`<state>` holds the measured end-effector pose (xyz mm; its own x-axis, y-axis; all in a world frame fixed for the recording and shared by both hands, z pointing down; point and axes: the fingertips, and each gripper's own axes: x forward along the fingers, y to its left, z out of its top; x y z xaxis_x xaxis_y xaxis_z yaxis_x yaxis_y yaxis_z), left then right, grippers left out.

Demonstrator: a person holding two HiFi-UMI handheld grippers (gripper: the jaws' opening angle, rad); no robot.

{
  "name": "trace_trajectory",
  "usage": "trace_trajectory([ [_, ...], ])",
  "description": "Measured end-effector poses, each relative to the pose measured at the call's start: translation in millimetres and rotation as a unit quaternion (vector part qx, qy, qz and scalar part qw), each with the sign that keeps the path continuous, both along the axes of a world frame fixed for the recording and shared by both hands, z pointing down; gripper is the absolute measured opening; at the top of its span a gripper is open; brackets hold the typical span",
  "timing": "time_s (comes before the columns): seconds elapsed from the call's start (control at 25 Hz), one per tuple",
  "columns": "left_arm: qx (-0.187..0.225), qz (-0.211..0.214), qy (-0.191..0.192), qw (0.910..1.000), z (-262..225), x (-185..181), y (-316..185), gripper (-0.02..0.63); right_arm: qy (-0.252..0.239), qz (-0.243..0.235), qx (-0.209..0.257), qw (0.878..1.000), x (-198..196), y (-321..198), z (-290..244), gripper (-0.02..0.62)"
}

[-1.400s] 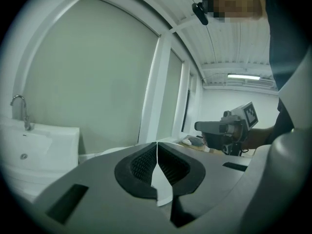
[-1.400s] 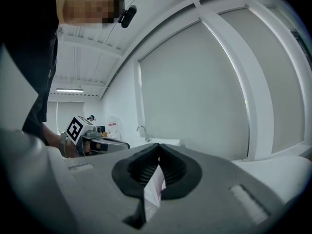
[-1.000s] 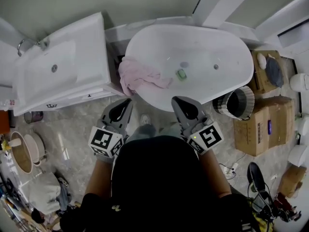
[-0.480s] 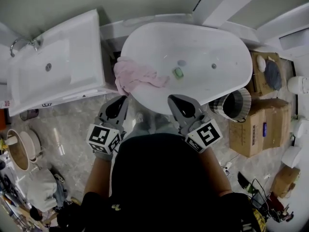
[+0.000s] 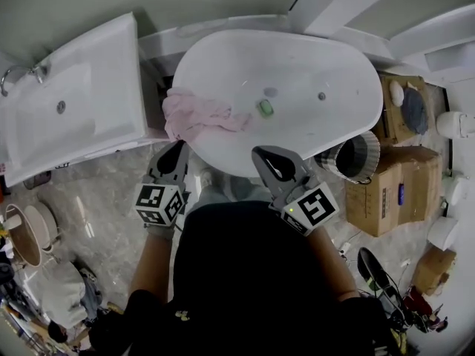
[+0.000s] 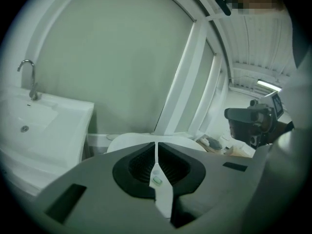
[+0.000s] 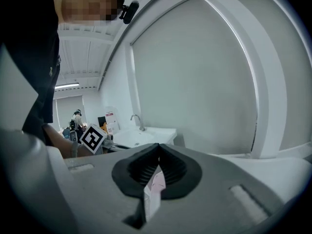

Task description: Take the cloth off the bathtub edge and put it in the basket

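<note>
A pink cloth (image 5: 197,117) lies crumpled over the left rim of the white oval bathtub (image 5: 312,58). My left gripper (image 5: 179,148) is shut and empty, its tips just below the cloth's near edge and apart from it. Also shut with nothing held, my right gripper (image 5: 261,154) sits at the tub's near rim, right of the cloth. The ribbed round basket (image 5: 355,157) stands on the floor by the tub's right end. In the left gripper view the closed left gripper (image 6: 156,145) points over the tub. Past the right gripper (image 7: 158,147), a sliver of pink cloth (image 7: 157,184) shows.
A white sink cabinet (image 5: 67,110) with a tap stands left of the tub. A small green item (image 5: 264,107) lies inside the tub. Cardboard boxes (image 5: 397,191) crowd the right beyond the basket. Bowls and clutter (image 5: 30,236) sit on the marble floor at the lower left.
Both grippers have shifted left and slightly toward the tub, the left one sinking lower beside the cloth. The cloth has not moved. Both stay shut.
</note>
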<state>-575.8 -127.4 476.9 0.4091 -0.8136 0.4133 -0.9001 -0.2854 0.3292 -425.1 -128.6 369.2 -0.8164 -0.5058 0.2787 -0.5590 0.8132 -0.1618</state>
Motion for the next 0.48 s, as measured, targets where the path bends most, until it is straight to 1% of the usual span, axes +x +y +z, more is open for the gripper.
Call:
trace_trajectory([
  [0.12, -0.023, -0.010, -0.016, 0.9995, 31.0, -5.7, -12.3, 0.034, 0.006, 0.013, -0.005, 1.000, 11.4, -5.8, 6.5, -0.003],
  [0.24, -0.057, -0.012, -0.027, 0.9979, 70.0, -10.3, -23.7, 0.100, 0.016, 0.035, -0.017, 0.999, 25.8, -10.9, 15.5, -0.003],
  [0.32, -0.085, -0.008, -0.040, 0.9956, 95.0, -13.9, -30.9, 0.131, 0.025, 0.051, -0.029, 0.998, 35.3, -13.4, 23.0, -0.003],
  [0.4, -0.107, -0.011, -0.049, 0.9930, 120.0, -18.3, -38.0, 0.160, 0.032, 0.066, -0.040, 0.997, 44.8, -14.3, 30.7, -0.003],
  [0.48, -0.121, -0.017, -0.058, 0.9908, 143.5, -22.9, -45.3, 0.172, 0.038, 0.079, -0.050, 0.995, 53.2, -13.2, 38.6, -0.003],
])
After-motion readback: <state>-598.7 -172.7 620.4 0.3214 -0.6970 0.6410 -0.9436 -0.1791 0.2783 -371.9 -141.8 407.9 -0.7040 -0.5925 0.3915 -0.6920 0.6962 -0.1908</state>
